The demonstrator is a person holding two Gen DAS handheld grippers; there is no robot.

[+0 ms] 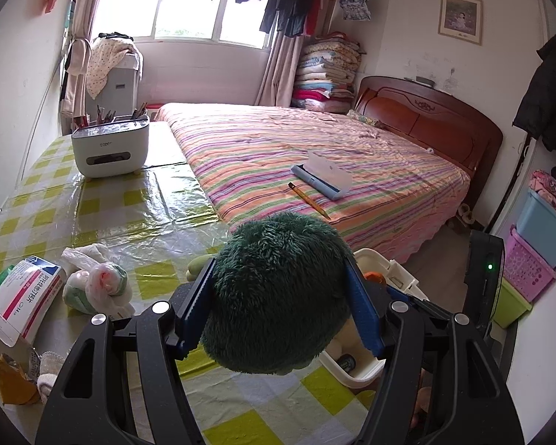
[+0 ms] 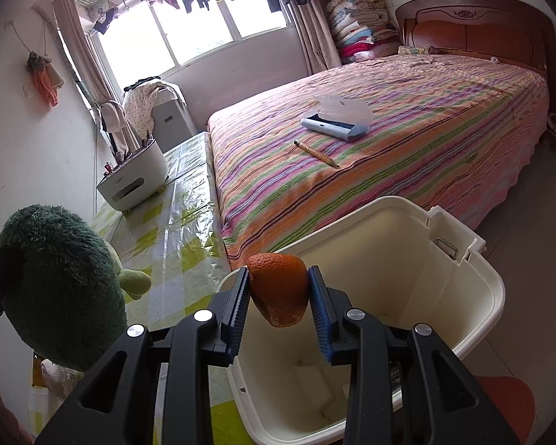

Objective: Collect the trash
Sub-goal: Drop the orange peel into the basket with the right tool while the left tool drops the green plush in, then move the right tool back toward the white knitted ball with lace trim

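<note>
Trash on the worktop [image 1: 103, 218] sits at about eight o'clock in the left wrist view — a knotted plastic bag [image 1: 100, 282] beside a red-and-white packet [image 1: 22, 298], with crumpled brown paper [image 1: 13, 382] nearer seven o'clock.

Our left tongs [image 1: 280, 296] are closed, about half open, on a green plush toy [image 1: 278, 293]. That is no trash, we judge, and it could land in the white bin [image 2: 474, 270] if carried on.

Our right tongs [image 2: 280, 294] pinch an orange peel [image 2: 278, 287] narrowly, over the bin's near rim at six o'clock. The grip looks light — the peel could slip early and fall on the worktop.

The peel is curled, bright orange outside, dull and speckled at its lower edge.
</note>
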